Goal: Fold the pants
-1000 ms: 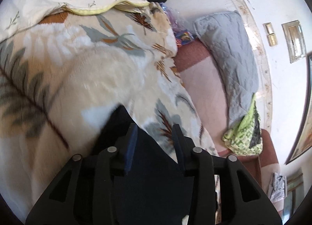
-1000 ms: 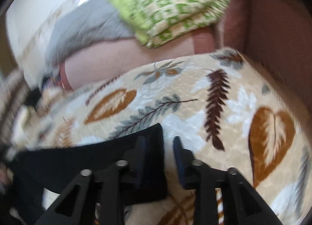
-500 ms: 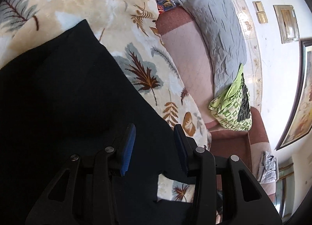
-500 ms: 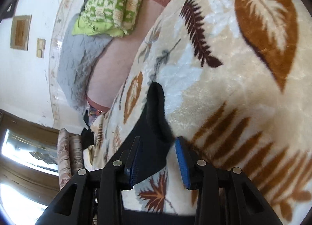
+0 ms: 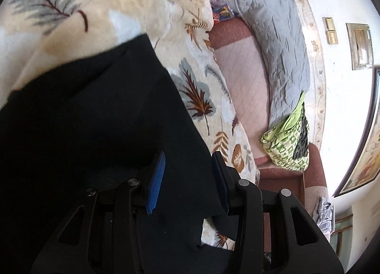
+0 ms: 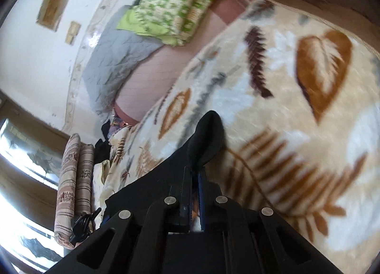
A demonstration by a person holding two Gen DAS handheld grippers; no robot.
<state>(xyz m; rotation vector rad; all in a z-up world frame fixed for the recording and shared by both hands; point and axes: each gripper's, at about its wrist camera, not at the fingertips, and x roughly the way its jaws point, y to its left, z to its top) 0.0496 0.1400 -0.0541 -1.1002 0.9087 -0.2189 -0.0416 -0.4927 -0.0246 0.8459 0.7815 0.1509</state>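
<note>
Left wrist view: the black pants (image 5: 90, 136) lie spread on a bed with a cream leaf blanket (image 5: 133, 12). The left tongs (image 5: 187, 176) hang over the near right edge of the pants, blue pads (image 5: 155, 182) apart — released, with cloth below them but not pinched. To the right lie a grey quilted pillow (image 5: 277, 48) and a green patterned cloth (image 5: 287, 148), near a white wall.

Right wrist view: the right tongs (image 6: 196, 174) have just been closing and are clenched on a fold of the pants (image 6: 206, 138) — a black bump sticks out past the tips. The leaf blanket (image 6: 296, 107) lies under it. Far off are the green cloth (image 6: 171, 12) and grey pillow (image 6: 114, 62).
</note>
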